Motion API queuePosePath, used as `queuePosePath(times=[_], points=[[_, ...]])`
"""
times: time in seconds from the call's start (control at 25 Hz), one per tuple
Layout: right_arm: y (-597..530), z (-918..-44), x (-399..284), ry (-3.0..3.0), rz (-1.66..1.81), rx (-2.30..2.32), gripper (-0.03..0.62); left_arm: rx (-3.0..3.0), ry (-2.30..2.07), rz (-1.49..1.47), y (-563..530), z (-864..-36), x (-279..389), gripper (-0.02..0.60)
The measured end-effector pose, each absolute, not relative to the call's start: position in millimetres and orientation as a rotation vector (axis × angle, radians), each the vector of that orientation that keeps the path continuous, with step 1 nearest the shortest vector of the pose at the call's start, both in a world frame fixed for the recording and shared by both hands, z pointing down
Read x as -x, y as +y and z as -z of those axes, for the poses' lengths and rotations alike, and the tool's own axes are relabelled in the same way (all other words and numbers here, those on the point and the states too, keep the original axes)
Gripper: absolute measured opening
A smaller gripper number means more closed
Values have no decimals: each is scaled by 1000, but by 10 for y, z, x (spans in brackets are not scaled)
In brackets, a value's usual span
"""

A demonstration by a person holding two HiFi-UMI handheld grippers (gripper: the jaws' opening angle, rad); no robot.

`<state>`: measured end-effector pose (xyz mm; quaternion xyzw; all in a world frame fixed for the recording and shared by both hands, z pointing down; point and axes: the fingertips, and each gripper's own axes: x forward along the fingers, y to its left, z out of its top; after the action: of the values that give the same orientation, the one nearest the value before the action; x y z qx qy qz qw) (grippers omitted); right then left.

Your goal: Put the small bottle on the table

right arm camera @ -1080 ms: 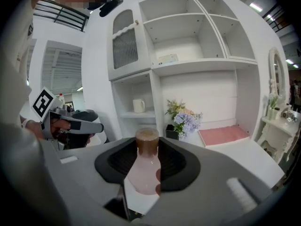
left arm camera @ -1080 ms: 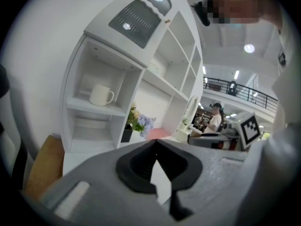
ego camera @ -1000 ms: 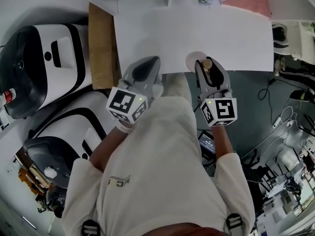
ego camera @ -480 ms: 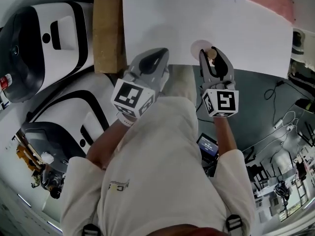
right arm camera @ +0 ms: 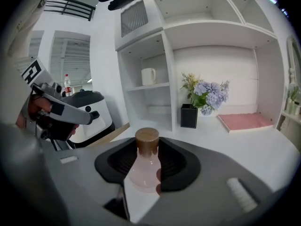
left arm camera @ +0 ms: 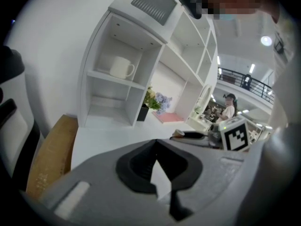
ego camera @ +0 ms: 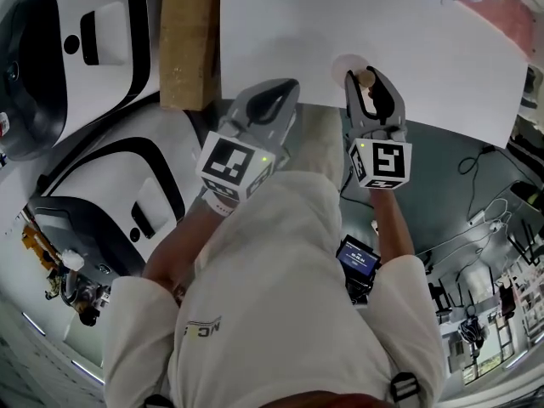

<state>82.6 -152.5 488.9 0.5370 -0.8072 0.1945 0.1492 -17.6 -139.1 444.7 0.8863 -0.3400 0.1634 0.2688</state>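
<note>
Pale pink glass under a cork [right arm camera: 147, 136]: the small bottle [right arm camera: 145, 167] sits upright in the right tool [ego camera: 368, 85], over the near edge of the white bench [ego camera: 425, 49].
The tool's pads clamp the bottle's round belly, likely so that the base can land flat. Nothing shows inside the bottle. The left tool [ego camera: 283, 90] is closed and empty, alongside at the bench edge, apparently just keeping clear.

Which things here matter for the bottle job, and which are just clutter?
In the job:
small bottle
right gripper, clamped on it
white table

Lying about:
mug on the shelf
flowers
pink mat
wooden board
left gripper, shut, empty
</note>
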Motion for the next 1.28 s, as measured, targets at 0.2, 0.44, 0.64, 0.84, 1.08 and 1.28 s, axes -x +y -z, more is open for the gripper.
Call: queuePosePath(times=[0.2,0.44,0.64,0.84,1.08,1.28], points=[[-1615,-5137,-710,-2327,-535,-1519,140,-2351,-954,-441,-1438,-4667,267,2],[-1714,-5368,-526,-2347,-534,-1472,140,-2304,-991,-444,-1501,-4912,392,2],[-1775,-5535,-387,-2360,-537,-1436,140,-2284,-1004,-449,-1525,-5056,450,2],[-1811,-5685,-233,-2346,-528,-1427,140,-2256,-1016,-451,-1522,-5188,543,2],[-1817,-5815,-131,-2342,-481,-1417,141,-2235,-1027,-457,-1496,-5283,602,2],[-1820,-5839,-79,-2325,-404,-1437,143,-2223,-1029,-461,-1478,-5328,613,2]])
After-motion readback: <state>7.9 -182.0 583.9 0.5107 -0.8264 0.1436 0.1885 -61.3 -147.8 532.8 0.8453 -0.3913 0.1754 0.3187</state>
